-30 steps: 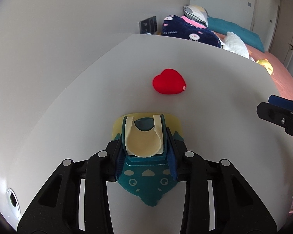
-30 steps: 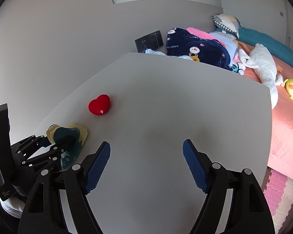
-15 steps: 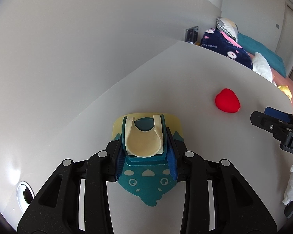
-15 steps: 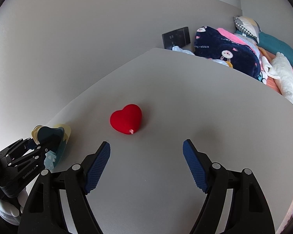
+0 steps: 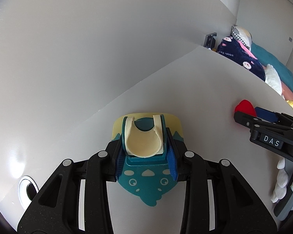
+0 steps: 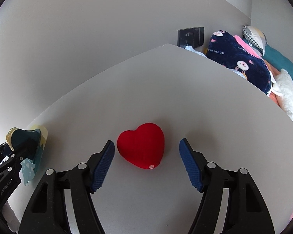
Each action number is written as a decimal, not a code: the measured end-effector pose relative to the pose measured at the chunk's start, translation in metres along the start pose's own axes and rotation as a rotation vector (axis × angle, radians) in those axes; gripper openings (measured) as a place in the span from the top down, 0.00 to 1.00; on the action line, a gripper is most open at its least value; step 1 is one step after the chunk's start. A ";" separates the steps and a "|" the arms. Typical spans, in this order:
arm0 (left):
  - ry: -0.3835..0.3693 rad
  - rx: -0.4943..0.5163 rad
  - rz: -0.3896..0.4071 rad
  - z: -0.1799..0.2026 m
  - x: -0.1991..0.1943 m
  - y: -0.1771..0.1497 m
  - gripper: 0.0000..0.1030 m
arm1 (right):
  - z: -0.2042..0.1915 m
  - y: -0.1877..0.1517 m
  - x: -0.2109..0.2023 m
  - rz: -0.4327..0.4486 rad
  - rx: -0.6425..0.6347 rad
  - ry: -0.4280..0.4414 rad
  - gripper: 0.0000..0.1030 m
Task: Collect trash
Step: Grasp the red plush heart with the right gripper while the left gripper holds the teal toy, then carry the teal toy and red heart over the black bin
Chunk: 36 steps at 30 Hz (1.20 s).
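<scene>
The right gripper (image 6: 146,160) fingers, just closing but apart, flank the red heart (image 6: 141,145); the left gripper (image 5: 145,157) clamps a dustpan (image 5: 146,146) beside it.

Both views ride on the wrists and look steeply down along their own fingers (image 5: 171,156) at the white tabletop (image 6: 205,107) from close by. The left view faces the wall, with the bed (image 5: 271,62) at 2 o'clock. Both share the red heart (image 6: 141,146), seen at 3 o'clock from the left and dead centre from the right.
</scene>
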State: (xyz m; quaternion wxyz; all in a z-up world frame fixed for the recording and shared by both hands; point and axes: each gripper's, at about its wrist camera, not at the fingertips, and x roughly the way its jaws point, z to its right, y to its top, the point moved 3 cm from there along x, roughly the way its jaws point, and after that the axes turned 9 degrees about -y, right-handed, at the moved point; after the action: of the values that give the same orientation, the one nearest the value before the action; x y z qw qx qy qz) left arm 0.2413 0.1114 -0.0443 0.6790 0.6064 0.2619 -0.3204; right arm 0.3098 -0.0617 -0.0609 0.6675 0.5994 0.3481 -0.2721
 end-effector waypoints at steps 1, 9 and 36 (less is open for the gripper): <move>0.001 0.002 -0.001 0.001 0.001 0.000 0.66 | 0.000 0.000 0.000 0.003 -0.010 -0.003 0.35; -0.008 0.026 -0.008 0.006 0.002 -0.001 0.66 | 0.000 -0.002 -0.001 0.012 -0.044 -0.015 0.52; -0.068 0.108 0.017 0.064 -0.055 -0.019 0.66 | 0.050 -0.043 -0.105 0.031 0.020 0.031 0.52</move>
State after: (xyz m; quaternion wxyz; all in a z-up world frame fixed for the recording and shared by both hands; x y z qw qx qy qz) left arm 0.1885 0.0537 -0.0078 0.6564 0.6330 0.2158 -0.3489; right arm 0.2196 -0.1222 -0.0021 0.6603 0.6154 0.3461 -0.2558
